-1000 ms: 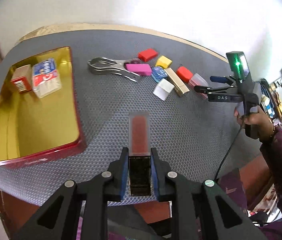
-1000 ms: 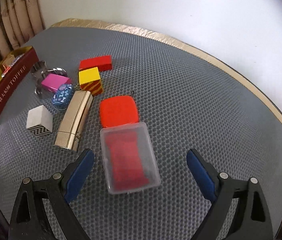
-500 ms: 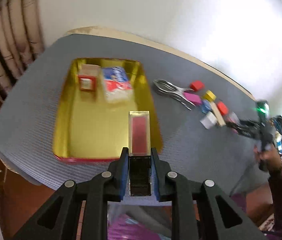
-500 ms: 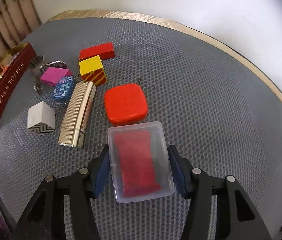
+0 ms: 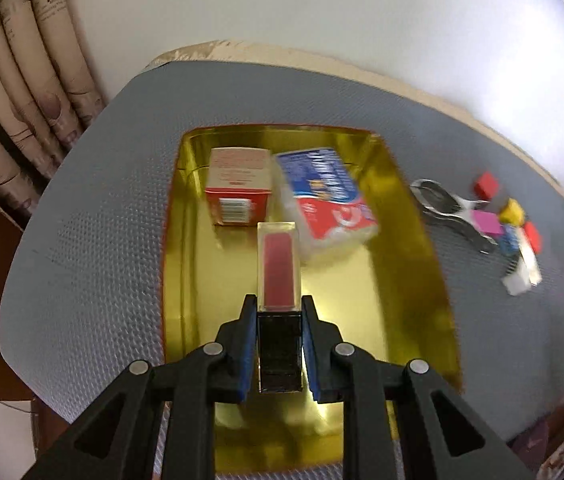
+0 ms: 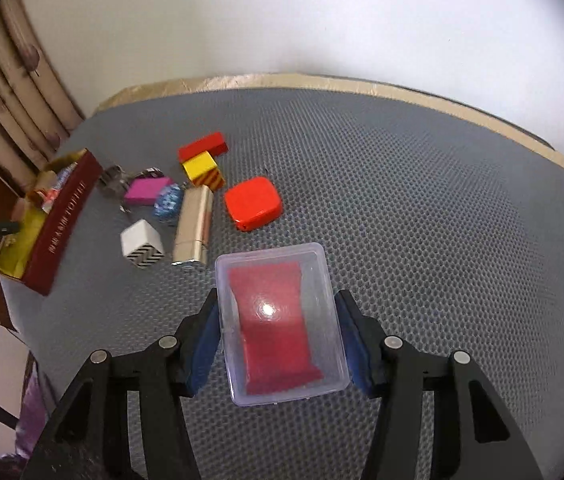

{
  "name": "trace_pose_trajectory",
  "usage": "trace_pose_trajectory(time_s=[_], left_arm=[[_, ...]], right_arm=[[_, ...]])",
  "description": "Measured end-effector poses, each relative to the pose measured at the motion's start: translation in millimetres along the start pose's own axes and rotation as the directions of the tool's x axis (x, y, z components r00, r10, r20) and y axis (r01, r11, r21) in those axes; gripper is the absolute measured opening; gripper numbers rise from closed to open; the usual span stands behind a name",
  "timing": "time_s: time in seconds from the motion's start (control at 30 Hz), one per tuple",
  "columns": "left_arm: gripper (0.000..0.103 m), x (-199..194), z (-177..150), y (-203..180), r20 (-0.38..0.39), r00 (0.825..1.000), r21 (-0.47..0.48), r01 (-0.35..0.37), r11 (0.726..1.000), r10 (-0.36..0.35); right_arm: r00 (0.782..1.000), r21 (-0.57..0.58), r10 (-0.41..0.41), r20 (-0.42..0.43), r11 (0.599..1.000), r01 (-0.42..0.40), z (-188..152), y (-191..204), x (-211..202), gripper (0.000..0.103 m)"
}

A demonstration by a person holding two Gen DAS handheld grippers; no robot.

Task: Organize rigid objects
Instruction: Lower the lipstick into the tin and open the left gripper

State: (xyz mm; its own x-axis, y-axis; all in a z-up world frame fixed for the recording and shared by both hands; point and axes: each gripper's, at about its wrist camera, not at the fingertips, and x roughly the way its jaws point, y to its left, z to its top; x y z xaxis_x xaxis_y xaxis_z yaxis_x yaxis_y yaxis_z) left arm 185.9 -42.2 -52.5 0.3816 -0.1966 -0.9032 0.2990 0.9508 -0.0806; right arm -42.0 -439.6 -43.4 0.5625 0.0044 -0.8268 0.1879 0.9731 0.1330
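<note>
Left gripper (image 5: 279, 312) clamping lipstick (image 5: 278, 270) over tin (image 5: 410, 216); risks hitting boxes at 12 o'clock. Right gripper (image 6: 277, 326) squeezing clear case (image 6: 282, 320); may slip.

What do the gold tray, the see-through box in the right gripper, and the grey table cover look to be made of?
Gold tray: probably metal tin, with a mirror-like yellow inside that reflects the boxes in it.
See-through box: likely clear hard plastic; a red insert shows through and a light glints on its lid.
Grey table cover: seemingly a rubbery or foam mat, matte with a honeycomb texture.
</note>
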Motion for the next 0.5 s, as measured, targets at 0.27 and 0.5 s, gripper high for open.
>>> trace_pose_trajectory(time_s=[0.27, 0.5], left_arm=[[0.020, 23, 10, 6, 0.001, 0.998, 0.035, -0.066, 0.997, 0.066], [0.029, 23, 12, 9, -0.010, 0.994, 0.030, -0.110, 0.994, 0.110]], right_arm=[[0.999, 0.018, 0.046, 0.009, 0.999, -0.046, 4, 17, -7, 0.052], [0.991, 0.001, 0.132, 0.023, 0.991, -0.132, 11, 51, -16, 0.052]])
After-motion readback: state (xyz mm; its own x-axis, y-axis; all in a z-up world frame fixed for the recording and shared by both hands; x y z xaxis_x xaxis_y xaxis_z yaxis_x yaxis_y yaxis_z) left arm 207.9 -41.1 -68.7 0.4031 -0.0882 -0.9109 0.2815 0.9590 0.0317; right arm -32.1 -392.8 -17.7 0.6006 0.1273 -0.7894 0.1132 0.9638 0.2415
